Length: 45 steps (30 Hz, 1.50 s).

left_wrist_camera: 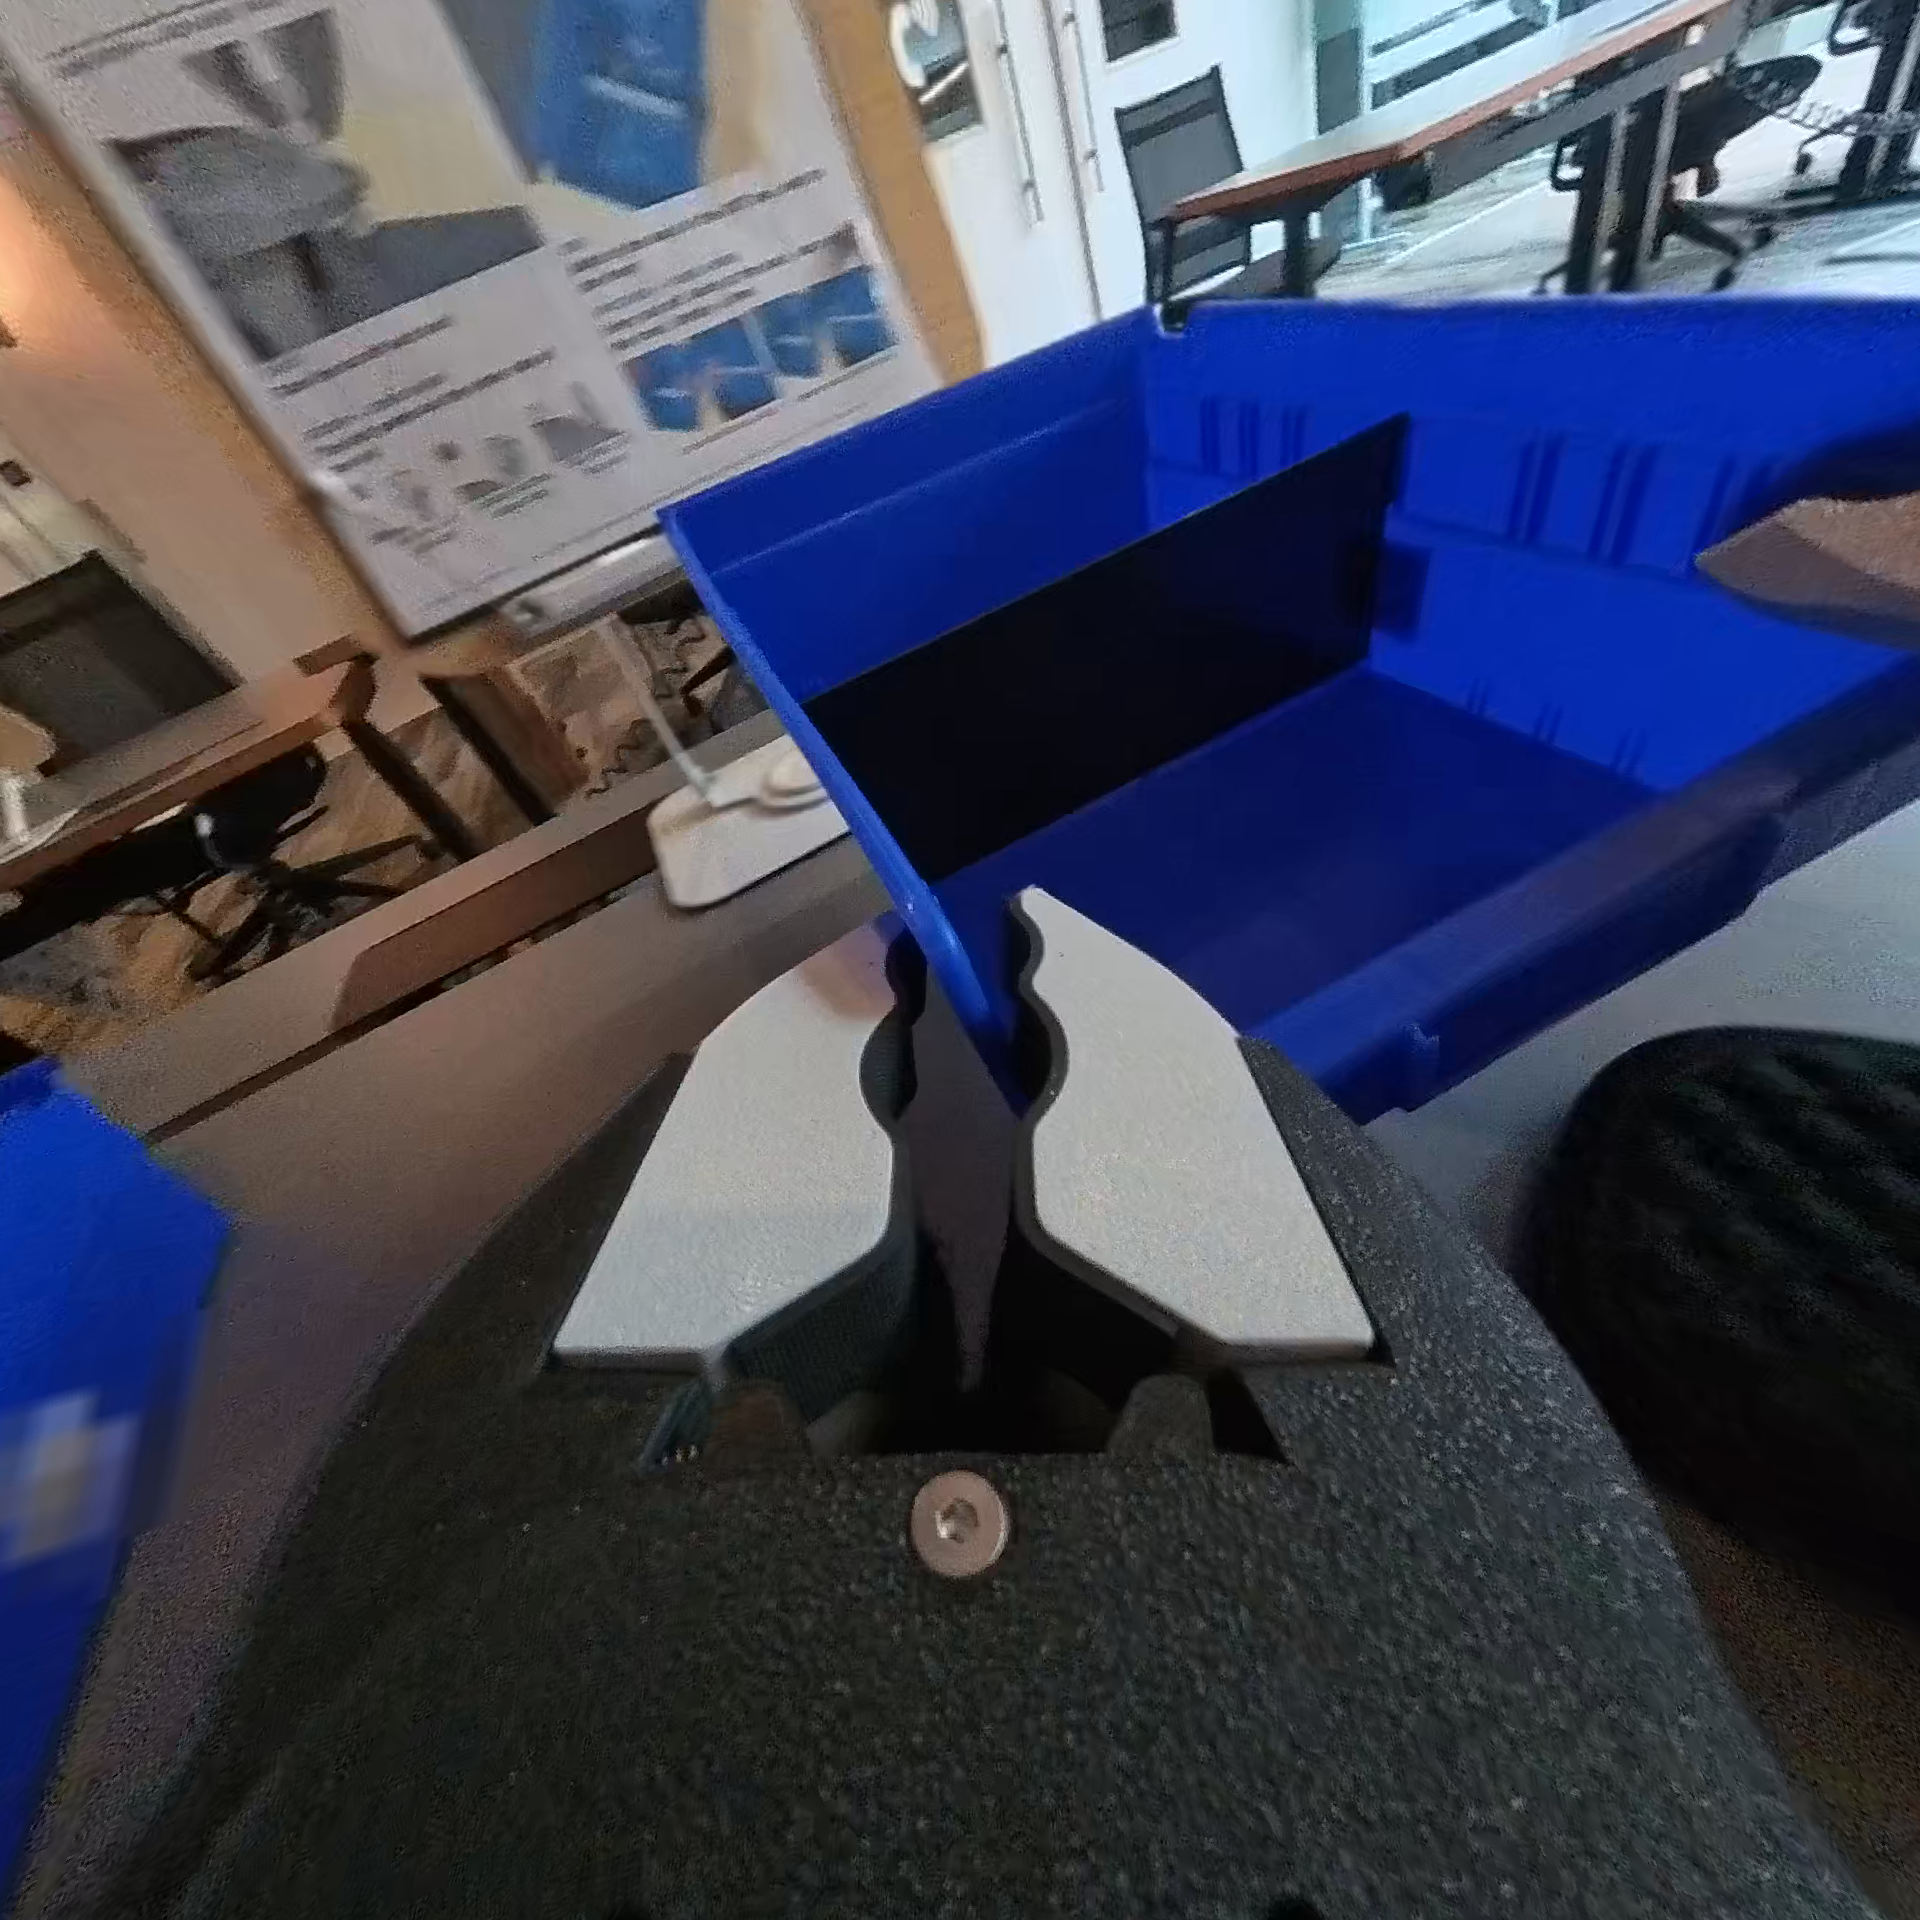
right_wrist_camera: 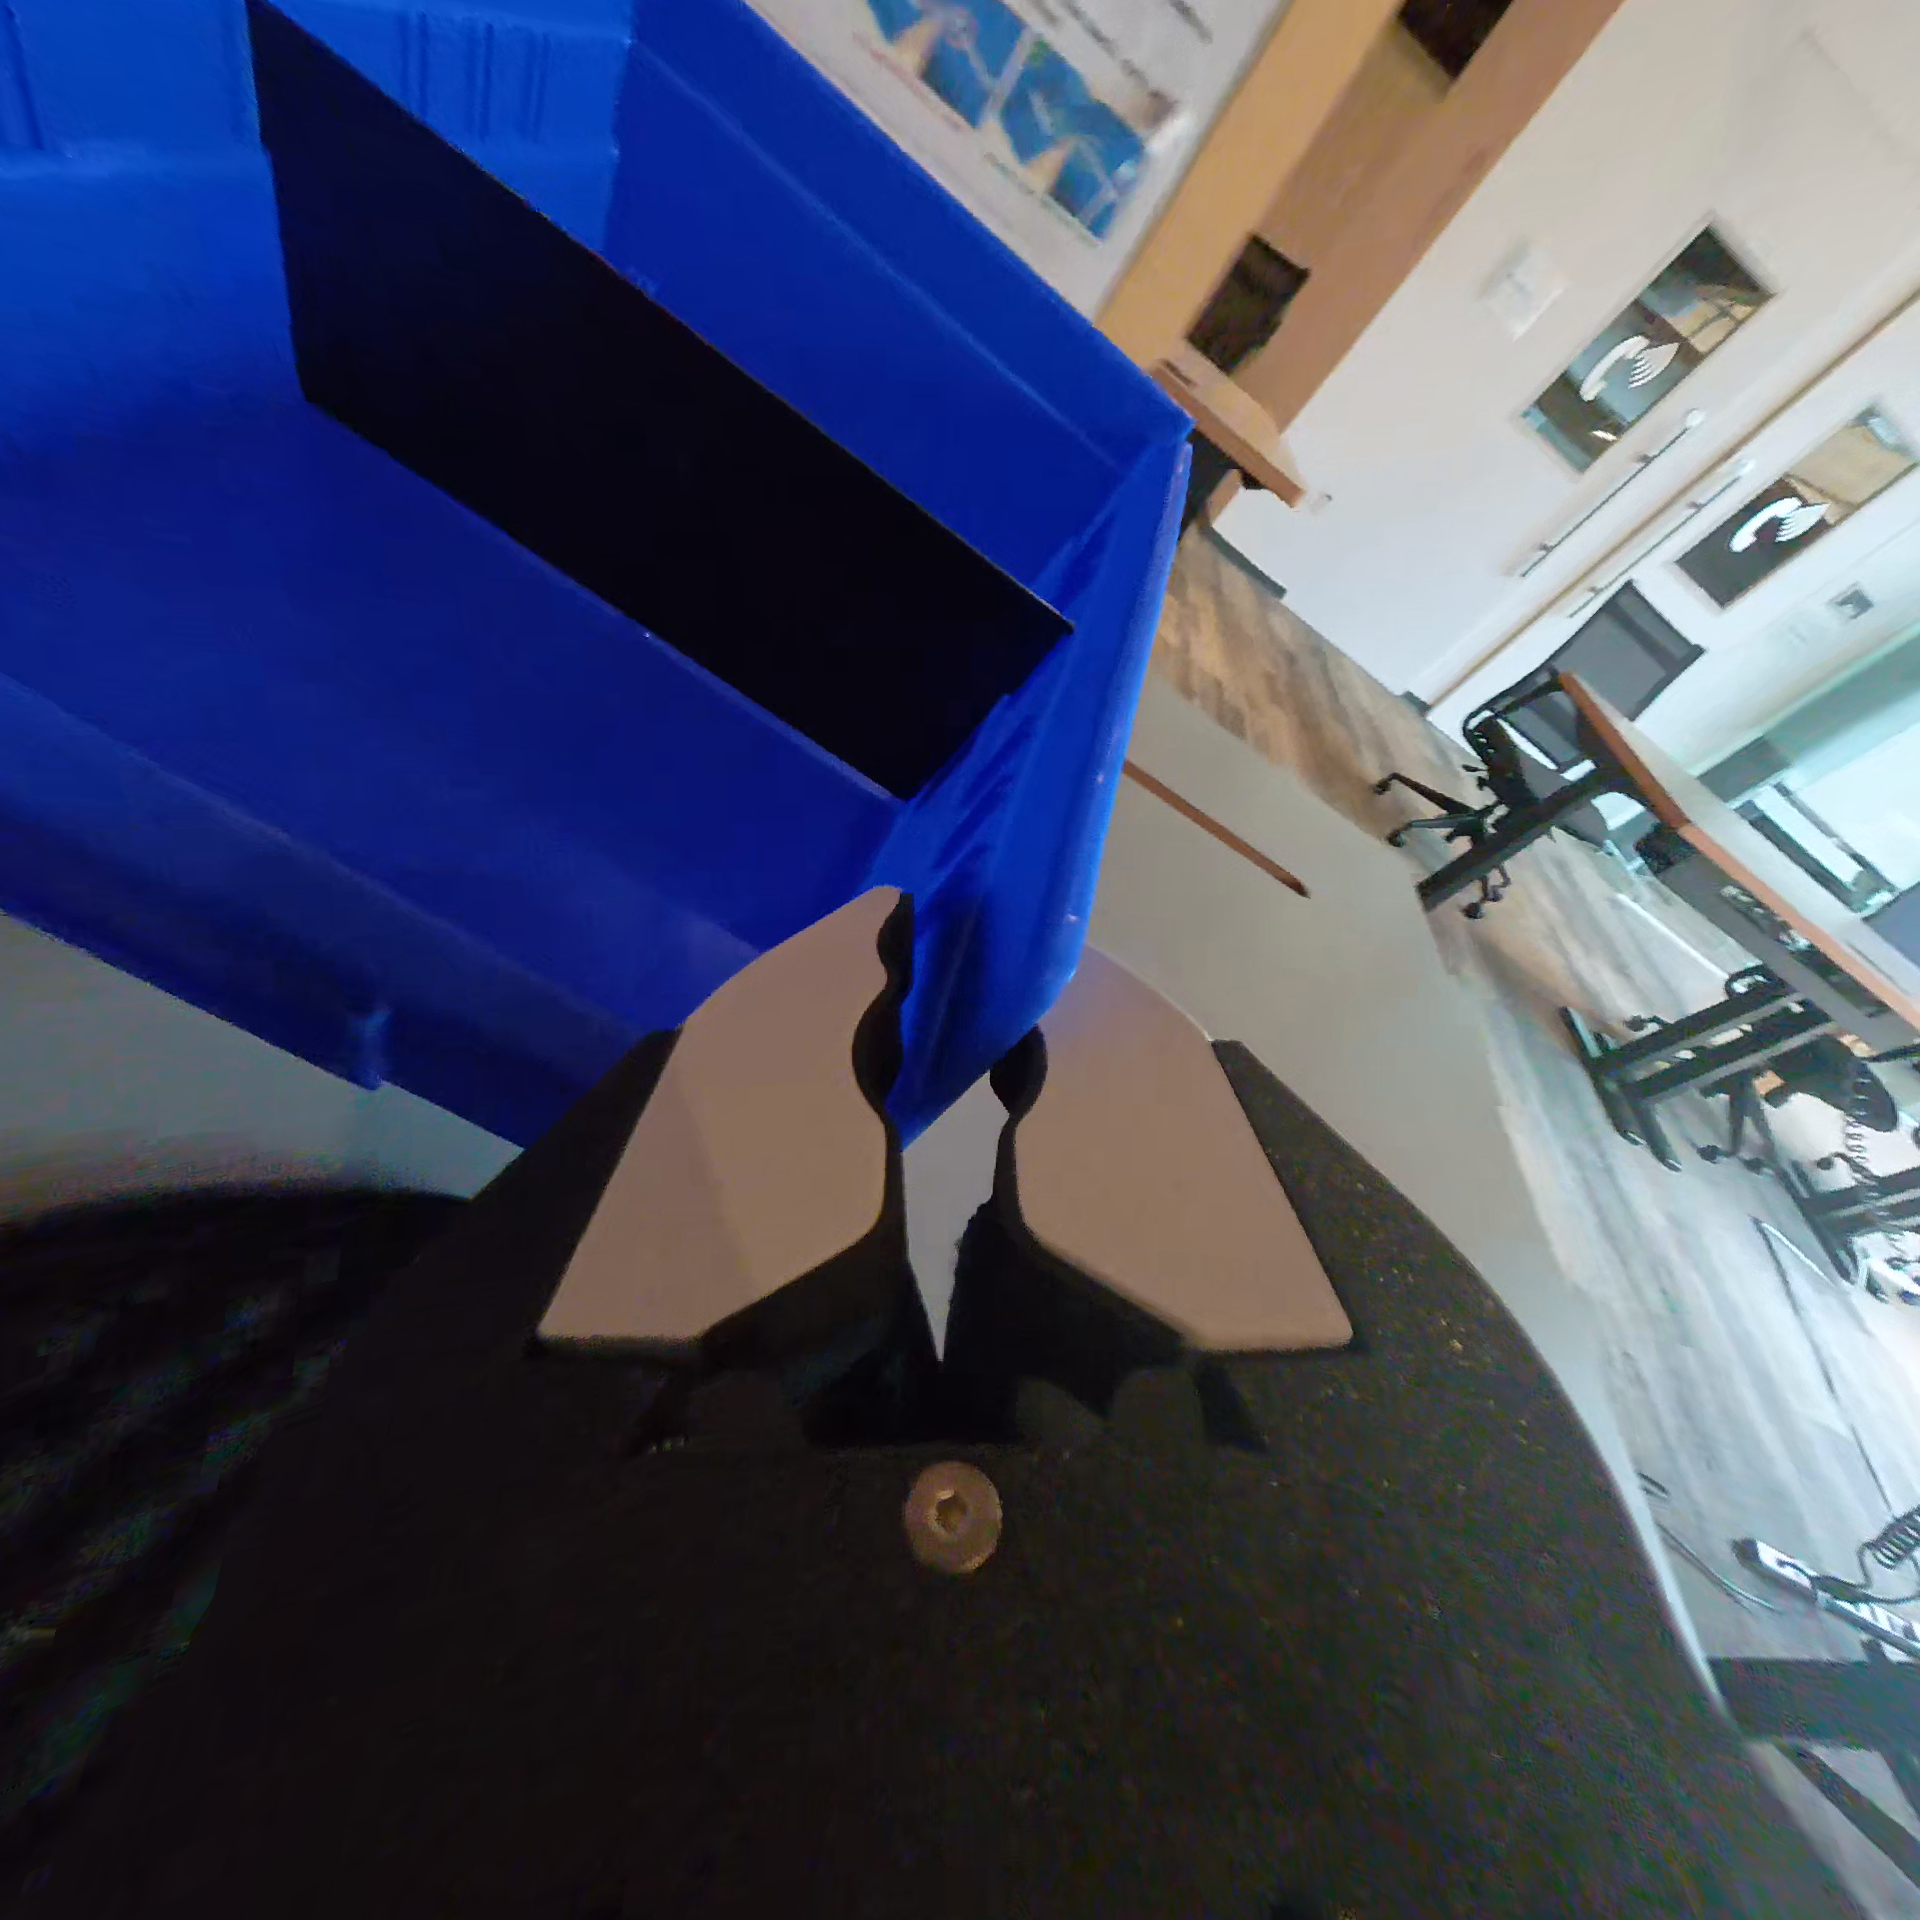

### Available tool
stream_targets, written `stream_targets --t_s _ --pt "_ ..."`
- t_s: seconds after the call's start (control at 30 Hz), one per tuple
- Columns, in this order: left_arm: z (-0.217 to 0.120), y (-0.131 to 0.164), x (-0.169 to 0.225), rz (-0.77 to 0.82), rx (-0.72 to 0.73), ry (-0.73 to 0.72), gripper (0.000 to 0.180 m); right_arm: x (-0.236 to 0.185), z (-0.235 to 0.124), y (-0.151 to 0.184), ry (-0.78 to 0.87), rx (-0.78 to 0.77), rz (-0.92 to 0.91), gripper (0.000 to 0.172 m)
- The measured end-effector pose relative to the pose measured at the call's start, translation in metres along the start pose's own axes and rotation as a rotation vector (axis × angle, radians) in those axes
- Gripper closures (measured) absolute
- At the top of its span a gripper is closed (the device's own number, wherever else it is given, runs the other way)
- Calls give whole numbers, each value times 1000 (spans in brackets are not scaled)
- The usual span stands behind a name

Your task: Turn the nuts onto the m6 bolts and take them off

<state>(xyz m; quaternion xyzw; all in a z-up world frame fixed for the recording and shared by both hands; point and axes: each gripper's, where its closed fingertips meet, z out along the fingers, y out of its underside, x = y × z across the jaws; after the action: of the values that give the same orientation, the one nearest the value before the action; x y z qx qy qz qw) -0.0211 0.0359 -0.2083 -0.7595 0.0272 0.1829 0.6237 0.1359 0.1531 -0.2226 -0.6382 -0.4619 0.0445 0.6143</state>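
The left gripper [left_wrist_camera: 961,997] had its jaws closed on the left side wall of a blue bin [left_wrist_camera: 1351,790], pads pressing either face of the thin rim. A black divider [left_wrist_camera: 1122,623] crossed the bin's interior. The right gripper [right_wrist_camera: 956,997] had its jaws clamped on the bin's opposite wall [right_wrist_camera: 1039,831]. The bin hung tilted above the grey surface [right_wrist_camera: 1247,935]. No nuts or bolts showed in either view.
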Motion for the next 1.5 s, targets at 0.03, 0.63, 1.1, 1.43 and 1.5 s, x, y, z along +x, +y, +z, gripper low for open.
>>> stream_targets --t_s 0.03,0.63,1.1,1.43,1.5 --pt "8 -5 16 6 1 16 165 15 0 10 9 -5 -2 161" --pt "111 -23 202 157 -65 181 162 161 7 155 79 -61 -29 162" --pt "115 -17 234 207 -79 277 148 175 19 182 24 -73 -18 158" --pt "70 -47 189 148 143 301 91 209 -33 113 204 244 50 80" --pt "58 -49 172 84 147 324 83 196 -38 99 147 247 115 75"
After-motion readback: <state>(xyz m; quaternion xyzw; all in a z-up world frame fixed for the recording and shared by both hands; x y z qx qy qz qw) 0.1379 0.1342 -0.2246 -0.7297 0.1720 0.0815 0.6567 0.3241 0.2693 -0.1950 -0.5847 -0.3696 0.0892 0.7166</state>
